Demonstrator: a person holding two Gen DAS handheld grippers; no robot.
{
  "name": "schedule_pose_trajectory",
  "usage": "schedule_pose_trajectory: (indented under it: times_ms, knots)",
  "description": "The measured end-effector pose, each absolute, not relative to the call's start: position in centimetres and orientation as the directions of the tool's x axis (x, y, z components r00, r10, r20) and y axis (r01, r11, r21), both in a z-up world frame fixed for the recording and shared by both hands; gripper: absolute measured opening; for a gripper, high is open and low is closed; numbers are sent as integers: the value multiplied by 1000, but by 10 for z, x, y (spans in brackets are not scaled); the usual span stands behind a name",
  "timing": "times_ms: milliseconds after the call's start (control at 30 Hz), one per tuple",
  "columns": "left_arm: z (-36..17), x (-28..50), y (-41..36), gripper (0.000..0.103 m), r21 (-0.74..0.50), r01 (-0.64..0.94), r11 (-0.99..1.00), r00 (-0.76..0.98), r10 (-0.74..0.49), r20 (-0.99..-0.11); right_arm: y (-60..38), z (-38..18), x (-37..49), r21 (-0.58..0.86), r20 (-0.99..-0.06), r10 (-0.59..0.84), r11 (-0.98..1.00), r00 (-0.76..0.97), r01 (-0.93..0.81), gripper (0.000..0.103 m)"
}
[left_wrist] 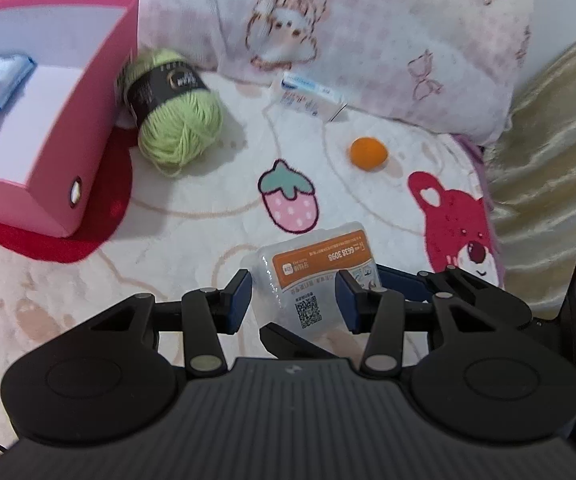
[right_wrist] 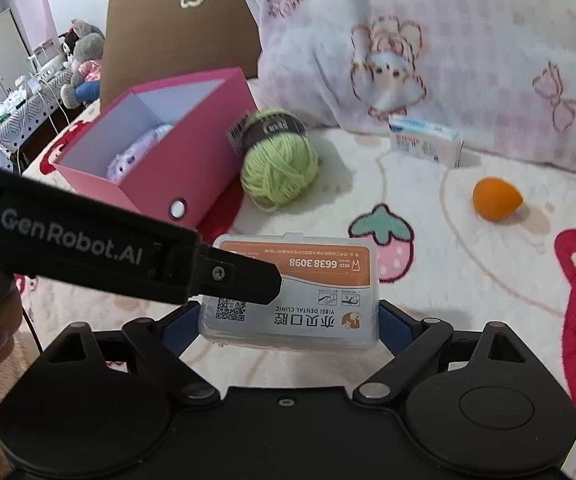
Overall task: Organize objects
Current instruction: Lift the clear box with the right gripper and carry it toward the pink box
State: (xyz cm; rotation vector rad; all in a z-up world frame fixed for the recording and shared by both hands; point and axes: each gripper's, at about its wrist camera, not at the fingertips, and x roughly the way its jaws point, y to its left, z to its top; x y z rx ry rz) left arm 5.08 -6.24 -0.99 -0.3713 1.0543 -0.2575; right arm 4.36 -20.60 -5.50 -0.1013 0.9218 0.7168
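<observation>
The right gripper (right_wrist: pixel 288 322) pinched the clear plastic case (right_wrist: pixel 294 292) from both sides above the blanket (right_wrist: pixel 448 300), the left gripper (left_wrist: pixel 294 296) spread open around its end, with green yarn (right_wrist: pixel 278 160) touching the pink box (right_wrist: pixel 176 152) beyond.

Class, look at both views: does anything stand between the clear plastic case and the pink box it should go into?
Only the left gripper reaches across the case, which the right gripper holds. The blanket toward the pink box looks bare; the yarn sits at the box's far corner, off that line.
</observation>
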Motion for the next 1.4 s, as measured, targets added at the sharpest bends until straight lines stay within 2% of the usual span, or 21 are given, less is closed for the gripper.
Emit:
schedule_pose_trajectory:
  times_ms: [400, 1000, 1400]
  knots:
    - [29, 25, -49, 44, -395, 62, 917, 536, -364, -762, -185, -7, 32, 151, -779, 492, 749, 389, -645, 94]
    - [58, 17, -12, 44, -404, 50, 913, 542, -365, -757, -139, 31, 24, 54, -822, 424, 721, 379, -691, 94]
    - [73, 19, 33, 44, -481, 15, 877, 560, -406, -722, -112, 55, 35, 97, -819, 471, 676, 327, -730, 94]
